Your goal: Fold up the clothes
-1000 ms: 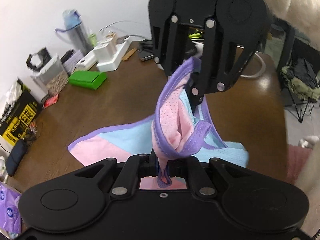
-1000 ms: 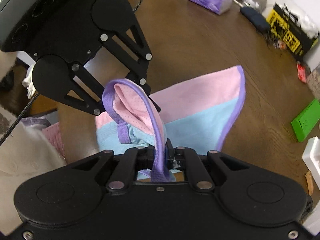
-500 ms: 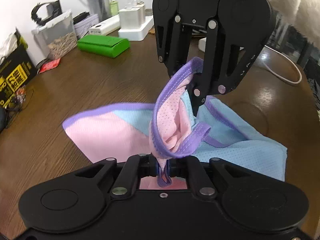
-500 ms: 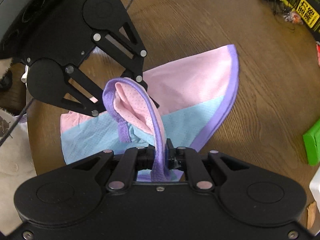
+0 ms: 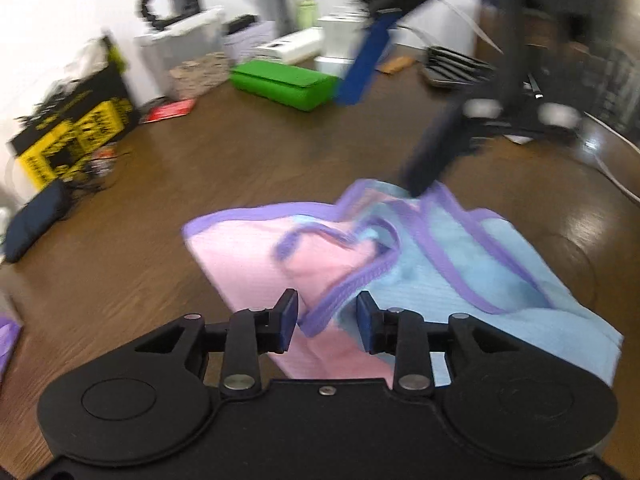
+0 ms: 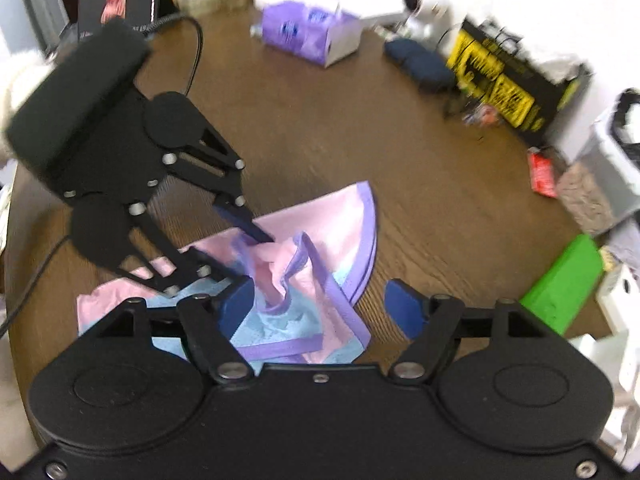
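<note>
A pink and light-blue garment (image 5: 440, 272) with purple trim lies rumpled on the brown wooden table (image 5: 240, 160). My left gripper (image 5: 327, 322) hovers low over its near edge. Its jaws are opening, and a strip of purple trim lies loose between the pads without being pressed. Across the cloth, blurred, my right gripper (image 5: 396, 112) has one blue pad near the far trim. In the right wrist view the right gripper (image 6: 320, 312) spreads wide and is still opening above the garment (image 6: 332, 216), holding nothing. The left gripper (image 6: 252, 258) straddles the bunched pink fold.
A green case (image 5: 280, 82), a yellow-and-black box (image 5: 76, 128), a dark pouch (image 5: 36, 220) and a red packet (image 5: 170, 110) line the table's far side. A purple tissue box (image 6: 308, 36) and a black cable (image 6: 196, 48) sit beyond the left gripper. Bare wood (image 6: 320, 120) surrounds the garment.
Both grippers were shut on the raised purple-trimmed fold; both have now let it go and it has slumped onto the garment. The right gripper has drawn back from the left.
</note>
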Demonstrator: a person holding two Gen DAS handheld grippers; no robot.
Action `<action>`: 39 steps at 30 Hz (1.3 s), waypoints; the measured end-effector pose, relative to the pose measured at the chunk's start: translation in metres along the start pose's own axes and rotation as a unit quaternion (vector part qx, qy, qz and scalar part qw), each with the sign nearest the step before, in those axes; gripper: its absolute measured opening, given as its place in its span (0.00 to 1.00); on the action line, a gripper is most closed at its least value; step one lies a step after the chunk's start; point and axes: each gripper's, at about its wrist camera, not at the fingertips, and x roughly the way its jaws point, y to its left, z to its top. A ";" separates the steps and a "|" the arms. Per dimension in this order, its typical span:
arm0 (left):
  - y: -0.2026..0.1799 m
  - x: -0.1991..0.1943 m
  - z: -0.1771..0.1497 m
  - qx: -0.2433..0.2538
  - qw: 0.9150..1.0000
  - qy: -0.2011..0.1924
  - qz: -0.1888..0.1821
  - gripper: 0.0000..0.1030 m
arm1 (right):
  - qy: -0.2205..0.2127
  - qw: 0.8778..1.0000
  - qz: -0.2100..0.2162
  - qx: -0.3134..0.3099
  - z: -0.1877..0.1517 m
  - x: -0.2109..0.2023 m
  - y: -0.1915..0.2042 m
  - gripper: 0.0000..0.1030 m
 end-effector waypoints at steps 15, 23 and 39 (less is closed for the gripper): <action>-0.008 -0.014 0.005 -0.015 0.999 -0.015 0.039 0.51 | -0.095 0.990 -0.081 0.072 -0.072 0.004 0.073 0.75; -0.002 -0.032 -0.010 -0.035 0.998 -0.038 0.029 0.52 | -0.108 0.976 -0.031 0.186 -0.069 0.030 0.008 0.38; -0.001 -0.027 0.000 -0.084 0.994 -0.040 0.048 0.59 | -0.146 0.946 0.038 0.289 -0.078 0.008 -0.011 0.05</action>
